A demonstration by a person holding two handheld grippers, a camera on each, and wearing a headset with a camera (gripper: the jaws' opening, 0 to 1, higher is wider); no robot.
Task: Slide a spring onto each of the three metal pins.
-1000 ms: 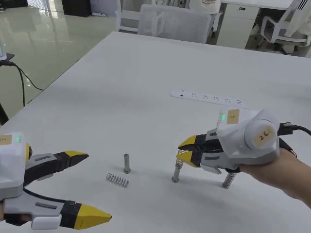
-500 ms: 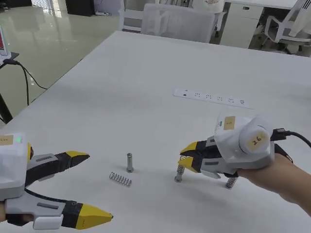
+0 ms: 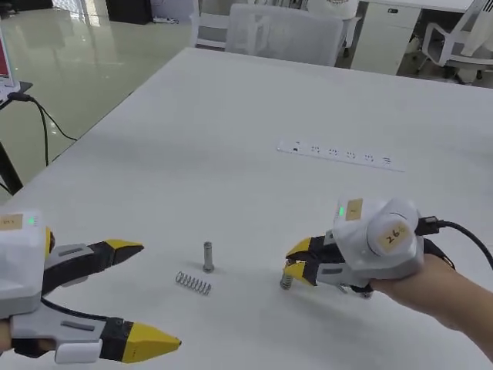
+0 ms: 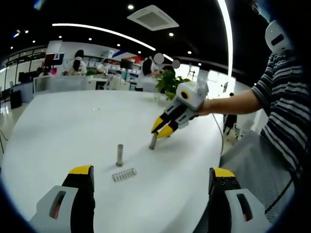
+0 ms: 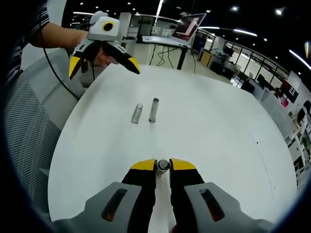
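My right gripper (image 3: 297,261) (image 5: 162,165) is low over the table, shut on a spring (image 5: 162,166) that sits on an upright metal pin (image 3: 286,281) (image 4: 153,141). Its jaws pinch the coil near the pin's top. To the left stands a bare pin (image 3: 208,257) (image 5: 154,110) (image 4: 119,155). A loose spring (image 3: 192,283) (image 5: 137,113) (image 4: 124,174) lies flat beside it. My left gripper (image 3: 146,293) (image 4: 151,174) hovers open near the table's front left, short of the loose spring, holding nothing.
A white power strip (image 3: 339,154) lies farther back on the white table (image 3: 231,139). Office chairs (image 3: 269,35) stand at the far edge. The table's left edge drops to the floor, where a cable runs.
My right gripper has moved down along the pin with the spring, closer to the table, and its body now covers the pin behind it. The left gripper has stayed put.
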